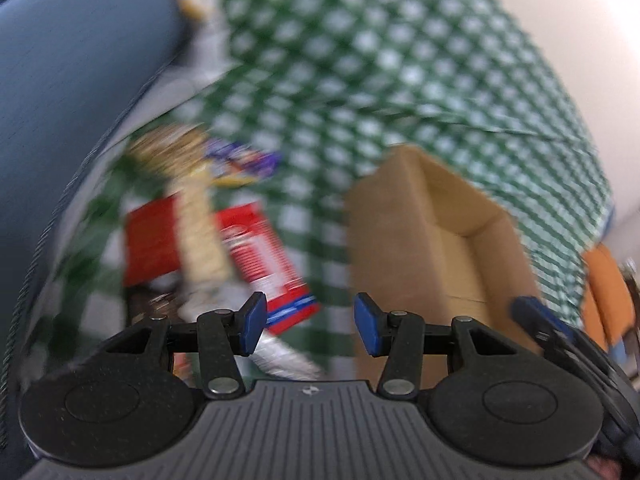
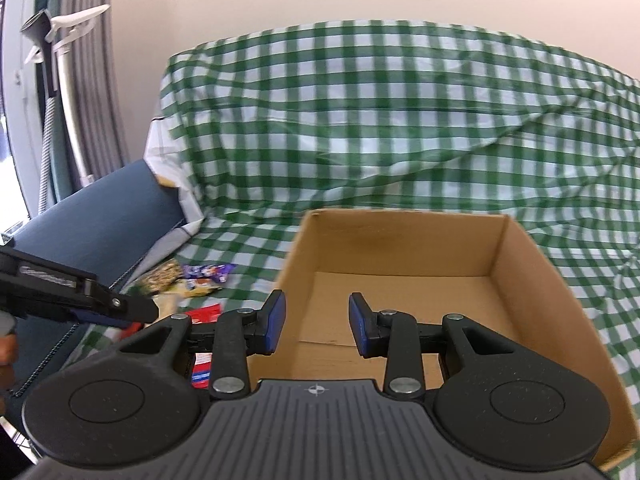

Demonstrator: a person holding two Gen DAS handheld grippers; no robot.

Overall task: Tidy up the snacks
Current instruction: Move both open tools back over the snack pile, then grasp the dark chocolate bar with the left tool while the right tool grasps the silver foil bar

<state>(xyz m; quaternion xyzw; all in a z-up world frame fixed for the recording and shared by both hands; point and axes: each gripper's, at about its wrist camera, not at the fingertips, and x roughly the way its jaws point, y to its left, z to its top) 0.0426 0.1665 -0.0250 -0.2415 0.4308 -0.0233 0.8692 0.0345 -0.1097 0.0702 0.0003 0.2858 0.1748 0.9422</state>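
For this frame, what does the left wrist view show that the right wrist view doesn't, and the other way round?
Only the left wrist view shows the orange object at the right edge and the red snack packet nearly whole, though blurred. Only the right wrist view shows the bare floor of the open brown cardboard box, the grey curtain, and its own open right gripper over the box. Both show the green-and-white checked cloth, the box, the purple wrapper, and the open left gripper.
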